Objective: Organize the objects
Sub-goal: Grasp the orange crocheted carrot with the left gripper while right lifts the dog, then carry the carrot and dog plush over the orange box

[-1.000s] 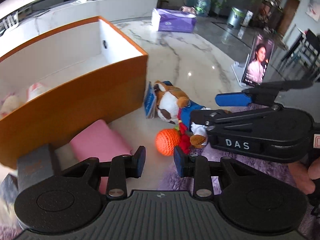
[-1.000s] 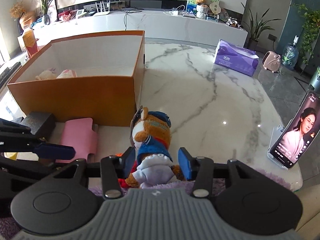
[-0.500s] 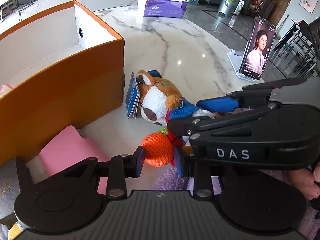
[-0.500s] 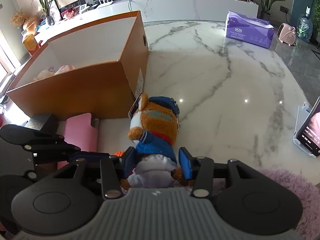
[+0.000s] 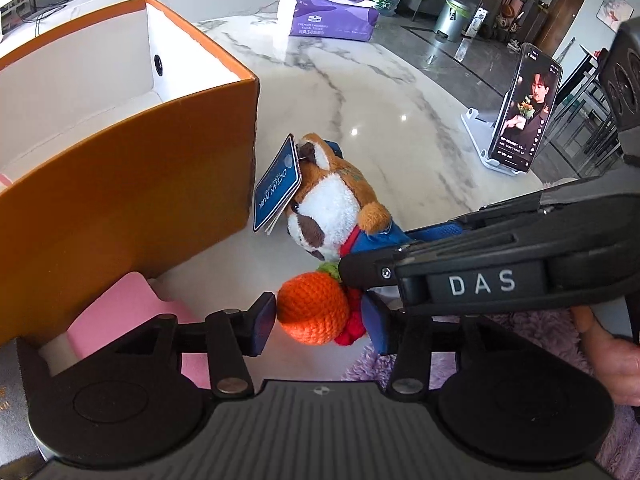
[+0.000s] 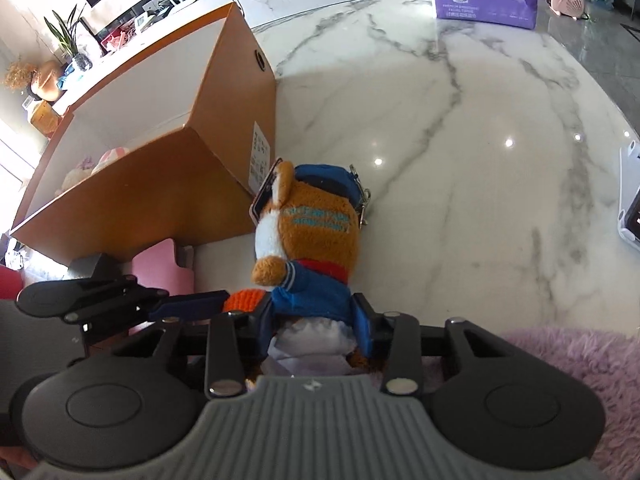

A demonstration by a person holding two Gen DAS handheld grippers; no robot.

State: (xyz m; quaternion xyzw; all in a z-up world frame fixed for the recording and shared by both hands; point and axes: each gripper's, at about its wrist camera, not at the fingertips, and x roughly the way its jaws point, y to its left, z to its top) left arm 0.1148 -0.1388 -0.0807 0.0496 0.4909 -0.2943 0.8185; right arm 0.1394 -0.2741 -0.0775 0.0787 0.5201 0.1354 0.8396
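Left wrist view shows my left gripper [image 5: 320, 326] set around a crocheted orange ball [image 5: 313, 307] on the marble table [image 5: 400, 92]. These jaws are opening: the left pad is at the ball's side, the right pad stands a little apart from it, so the ball is between them but not clenched. Red knitted pieces are joined to the ball at its right side.

Just behind the ball lies a plush toy [image 5: 336, 208], brown and white, in a blue jacket, with a blue paper tag [image 5: 277, 192] at its ear. My right gripper [image 6: 314, 322] is placed around the body of this toy, and its jaws are closing. The blue pads touch the jacket on both sides, but I cannot tell if they press it firmly.

An orange box [image 5: 120, 184] stands open beside the toy, its near corner just beside the tag. The inside walls are white. In the right wrist view I see, at the far left end of its floor, a pale plush thing [image 6: 74, 176] and a pink-and-white striped thing [image 6: 110, 160]; the rest of the floor looks bare.

A pink block [image 5: 132, 316] and a dark small box [image 6: 98, 266] lie in front of the orange box, outside it. A purple tissue pack [image 5: 332, 20] is far on the table, and a phone on a stand [image 5: 524, 108] is at the right edge. A purple fluffy mat [image 6: 568, 360] is under my grippers.
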